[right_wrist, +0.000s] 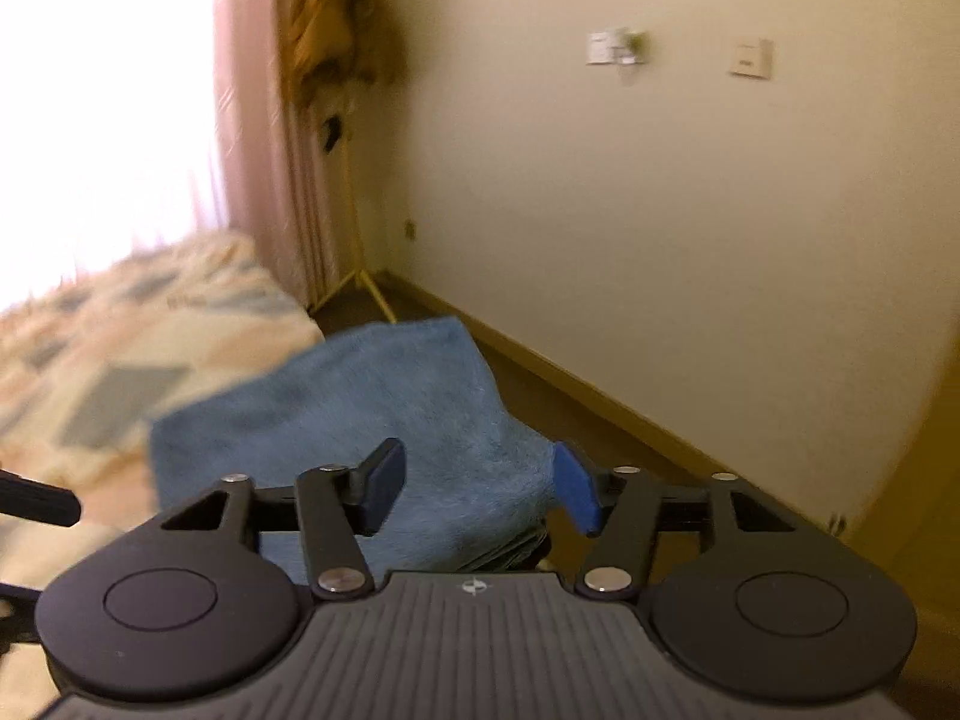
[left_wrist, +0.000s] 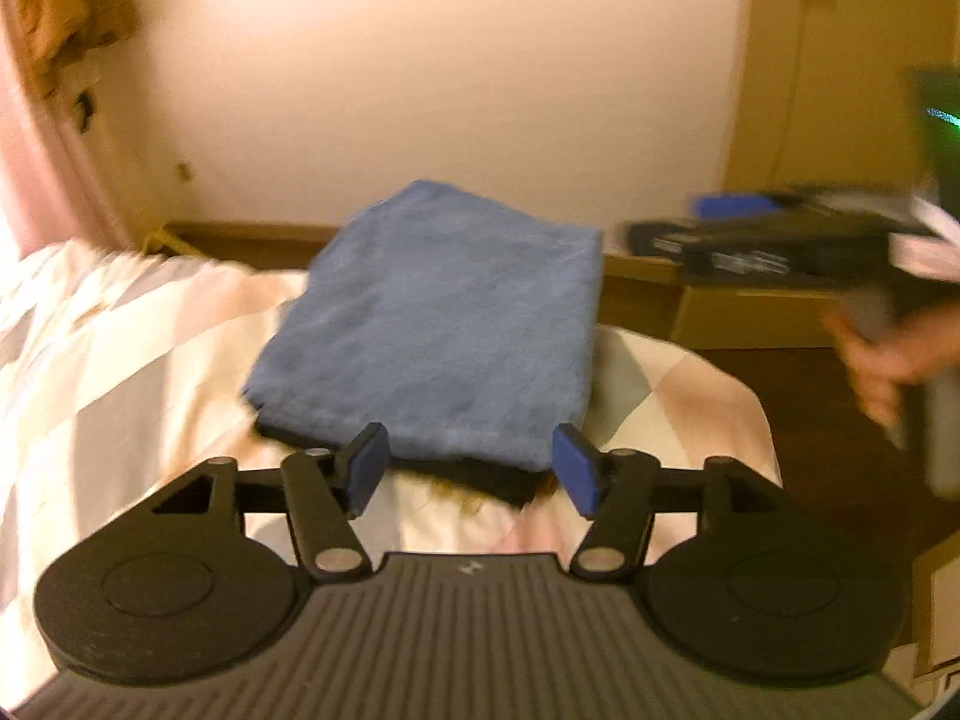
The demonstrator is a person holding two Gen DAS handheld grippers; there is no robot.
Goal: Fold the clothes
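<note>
Your left claw (left_wrist: 470,468) stands apart before the folded blue towel (left_wrist: 432,324) on the bed (left_wrist: 108,348); your right claw (right_wrist: 477,483) (likewise apart) grips nothing.

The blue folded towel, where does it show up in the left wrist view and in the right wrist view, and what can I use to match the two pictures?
Left wrist view: the blue folded towel lies mid-frame on the patterned bedspread, just beyond the open left gripper.
Right wrist view: it sits at lower centre, behind the open right gripper.
Shared landmark: the brown garment hanging beside the pink curtain.
</note>
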